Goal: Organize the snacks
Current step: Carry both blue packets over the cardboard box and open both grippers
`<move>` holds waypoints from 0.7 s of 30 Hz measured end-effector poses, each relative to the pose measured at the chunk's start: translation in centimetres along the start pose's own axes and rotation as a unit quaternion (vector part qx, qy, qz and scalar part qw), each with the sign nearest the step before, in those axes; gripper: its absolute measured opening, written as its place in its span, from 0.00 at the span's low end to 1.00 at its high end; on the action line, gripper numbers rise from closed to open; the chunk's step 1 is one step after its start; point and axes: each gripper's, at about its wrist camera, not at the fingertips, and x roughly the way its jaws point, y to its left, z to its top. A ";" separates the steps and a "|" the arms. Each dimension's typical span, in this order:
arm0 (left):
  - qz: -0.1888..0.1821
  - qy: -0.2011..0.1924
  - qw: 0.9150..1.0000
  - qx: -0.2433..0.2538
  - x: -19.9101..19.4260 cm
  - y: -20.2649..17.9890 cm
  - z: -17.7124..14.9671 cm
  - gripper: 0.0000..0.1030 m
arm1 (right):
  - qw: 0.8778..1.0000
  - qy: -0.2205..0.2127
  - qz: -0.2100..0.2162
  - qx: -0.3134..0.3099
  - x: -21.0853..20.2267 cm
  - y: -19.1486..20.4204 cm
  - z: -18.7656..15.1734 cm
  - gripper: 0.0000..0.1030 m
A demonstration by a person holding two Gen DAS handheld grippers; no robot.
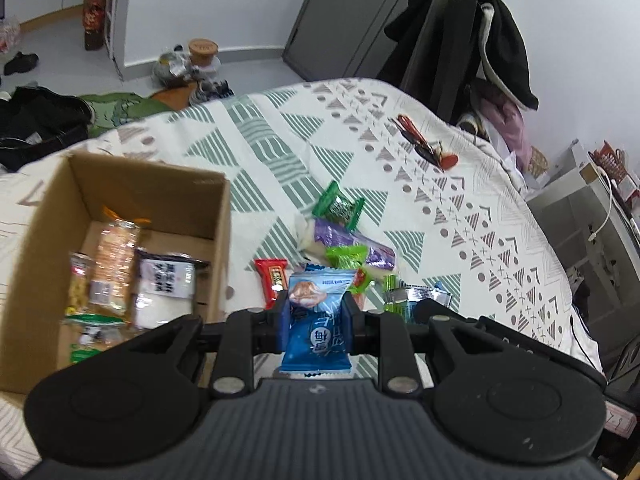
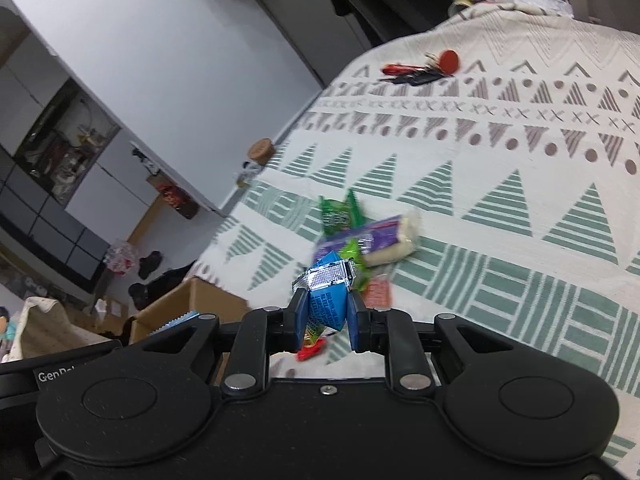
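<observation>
Snacks fill both my grippers: the left gripper has its jaws clenched on a blue plum packet just right of the cardboard box, ready for dropping in. The right gripper pinches a blue foil-edged packet; beyond the box, loose snacks wait on the bed.

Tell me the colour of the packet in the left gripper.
Blue packet, light blue at its top; clearest in the left wrist view.

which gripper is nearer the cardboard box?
Left. The left gripper is right beside the cardboard box; the right gripper is farther, with the box off to its left.
</observation>
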 end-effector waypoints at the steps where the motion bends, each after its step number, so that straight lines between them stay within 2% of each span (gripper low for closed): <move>1: 0.003 -0.004 1.000 -0.001 -0.5 0.2 0.0 0.24 | 1.000 -0.001 0.004 -0.003 -0.2 0.3 -0.1 0.19; 13: 0.043 -0.037 0.998 -0.034 -5.4 4.3 -0.1 0.24 | 0.997 -0.007 0.059 -0.046 -1.3 4.7 -1.4 0.19; 21: 0.058 -0.047 0.996 -0.052 -7.2 7.4 0.0 0.24 | 0.995 0.003 0.069 -0.077 -0.9 7.5 -2.8 0.19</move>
